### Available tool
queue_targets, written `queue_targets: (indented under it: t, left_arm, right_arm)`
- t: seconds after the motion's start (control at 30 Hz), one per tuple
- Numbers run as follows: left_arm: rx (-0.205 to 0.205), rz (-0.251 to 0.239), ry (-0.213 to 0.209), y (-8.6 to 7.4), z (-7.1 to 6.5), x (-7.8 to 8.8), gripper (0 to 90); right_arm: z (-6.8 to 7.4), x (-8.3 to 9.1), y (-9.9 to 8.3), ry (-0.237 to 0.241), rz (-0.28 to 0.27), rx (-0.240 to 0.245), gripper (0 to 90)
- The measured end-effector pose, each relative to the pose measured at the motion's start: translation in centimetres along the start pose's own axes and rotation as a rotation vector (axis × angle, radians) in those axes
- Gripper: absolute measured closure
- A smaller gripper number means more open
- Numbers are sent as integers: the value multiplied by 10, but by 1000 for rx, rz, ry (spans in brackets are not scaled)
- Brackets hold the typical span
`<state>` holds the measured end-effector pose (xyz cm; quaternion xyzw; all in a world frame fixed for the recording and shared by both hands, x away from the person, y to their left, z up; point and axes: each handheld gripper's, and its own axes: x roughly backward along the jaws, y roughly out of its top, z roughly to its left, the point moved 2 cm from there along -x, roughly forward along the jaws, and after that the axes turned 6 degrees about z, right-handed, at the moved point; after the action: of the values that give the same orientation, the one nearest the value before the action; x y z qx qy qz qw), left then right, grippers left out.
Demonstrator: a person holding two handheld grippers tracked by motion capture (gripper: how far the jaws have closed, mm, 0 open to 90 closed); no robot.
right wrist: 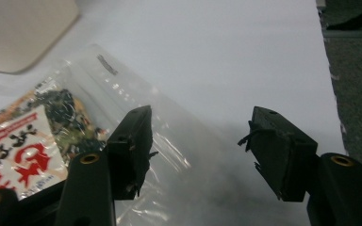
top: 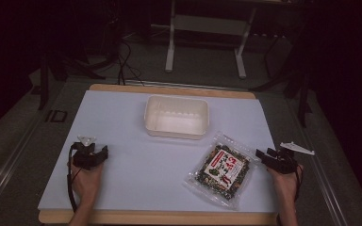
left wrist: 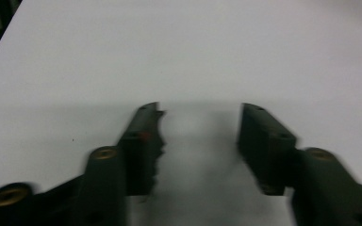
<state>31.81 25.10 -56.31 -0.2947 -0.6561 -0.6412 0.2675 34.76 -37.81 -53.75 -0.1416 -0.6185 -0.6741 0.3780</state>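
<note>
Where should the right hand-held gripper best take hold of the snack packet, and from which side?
Probably the clear sealed edge of the snack packet nearest the right hand-held gripper, approached from the packet's right. The packet lies flat on the table, and that thin edge fits between the open jaws.

The clear snack packet, with a red-and-white label over dark mixed pieces, lies flat and unopened on the table's right side, turned at a slant, its transparent edge crinkled and glossy.

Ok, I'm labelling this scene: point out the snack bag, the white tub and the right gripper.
snack bag (top: 221, 168), high view, printed label.
white tub (top: 201, 117), high view, right wall.
right gripper (right wrist: 200, 155), right gripper view, midway between its open jaws.
</note>
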Motion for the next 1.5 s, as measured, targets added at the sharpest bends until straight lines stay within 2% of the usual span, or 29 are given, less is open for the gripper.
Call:
queue_targets:
  t: [0.03, 0.07, 0.1, 0.23, 0.27, 0.37, 0.4, 0.73, 0.77, 0.9, 1.0, 1.1, 1.3, 1.33, 1.5]
  left_arm:
    - [0, 0, 0, 0, 0, 0, 520]
    - [25, -23, -43, 0, 2, 3, 520]
    - [30, -28, -60, 0, 3, 3, 525]
    - [23, -21, -75, 0, 3, 2, 538]
    - [8, -17, -69, 0, 1, 2, 542]
    - [1, -13, -66, 0, 0, 1, 540]
    - [-6, -7, -67, 0, 0, 0, 540]
    - [-42, 2, -60, -1, -4, 0, 522]
    - [-48, 1, -57, -1, -5, 0, 522]
    - [-56, 5, -50, -1, -6, 0, 516]
    - [-60, 7, -48, -1, -6, 0, 515]
    - [-64, 9, -44, -1, -7, -1, 513]
    - [-70, 12, -40, -1, -7, -1, 509]
    - [-73, 14, -38, -1, -7, -1, 508]
    - [-79, 15, -35, -1, -8, -1, 508]
  right_arm:
    - [0, 0, 0, 0, 0, 0, 388]
    - [0, 1, 2, 7, 0, 4, 383]
    - [-1, 2, 6, 20, 3, 11, 375]
    - [-3, 1, 11, 30, 15, 29, 365]
    - [-5, 0, 15, 41, 32, 47, 359]
    - [-7, -2, 18, 48, 50, 53, 356]
    - [-10, -4, 23, 74, 65, 51, 354]
    - [-18, -22, 21, 149, 125, 24, 357]
    - [-19, -25, 19, 181, 133, 13, 371]
    - [-19, -31, 17, 236, 152, -3, 418]
    - [-16, -33, 17, 285, 176, 12, 472]
    - [-10, -32, 18, 325, 186, 48, 488]
    - [-1, -25, 23, 366, 167, 98, 525]
    - [3, -22, 24, 387, 170, 130, 549]
    - [6, -26, 23, 366, 220, 160, 610]
